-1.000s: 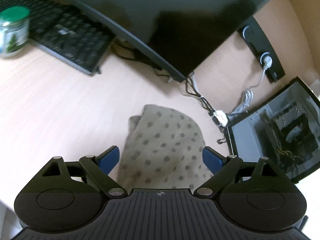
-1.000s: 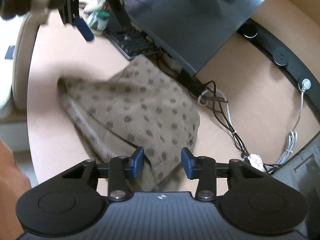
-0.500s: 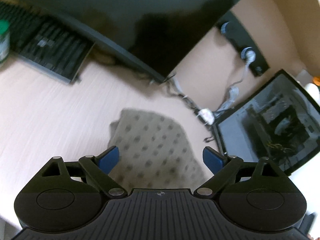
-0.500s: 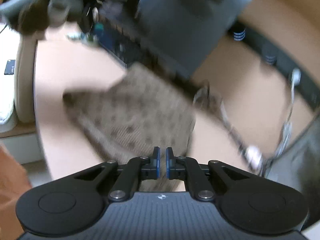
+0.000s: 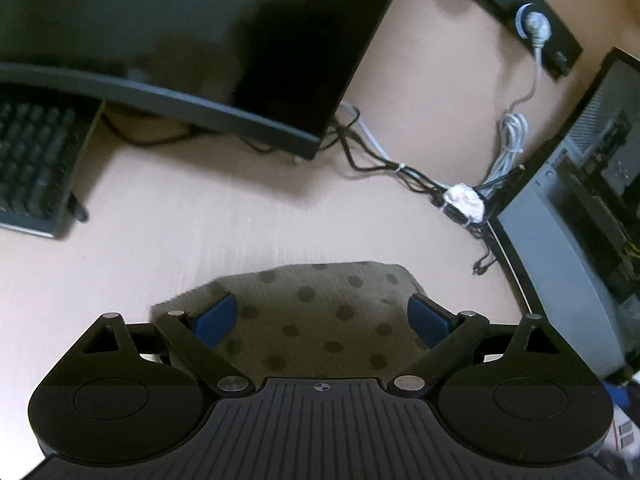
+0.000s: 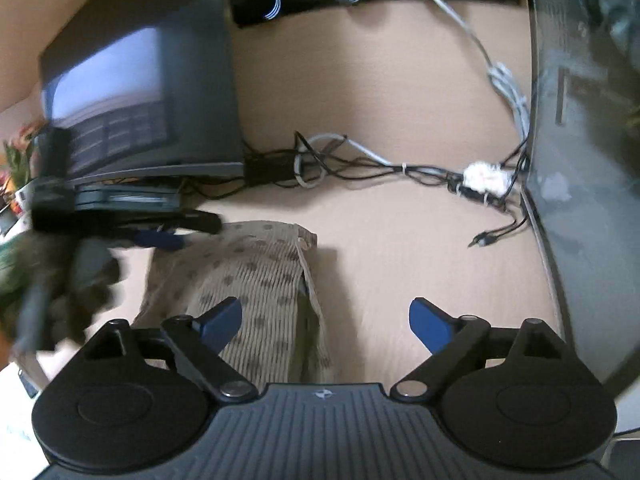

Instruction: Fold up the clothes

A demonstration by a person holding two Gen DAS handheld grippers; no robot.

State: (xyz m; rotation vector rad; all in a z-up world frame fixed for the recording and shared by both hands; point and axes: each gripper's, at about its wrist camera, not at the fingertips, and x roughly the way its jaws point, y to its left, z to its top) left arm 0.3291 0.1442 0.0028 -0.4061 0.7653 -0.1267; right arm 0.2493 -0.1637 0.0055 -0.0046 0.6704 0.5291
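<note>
Spotted cloth (image 6: 256, 280) lies folded on the desk (image 6: 400, 272); the left gripper (image 5: 322, 316) hangs angled down over it, jaws wide, while the right gripper (image 6: 324, 320) beside it is opening, gripping nothing

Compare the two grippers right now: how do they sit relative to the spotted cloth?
The left gripper has the spotted cloth filling the gap between its jaws; the right gripper has cloth under its left finger only, bare desk under the other. The right gripper's jaws are opening; the left's stand wide. Shared: blue pads, neither gripping cloth.
</note>
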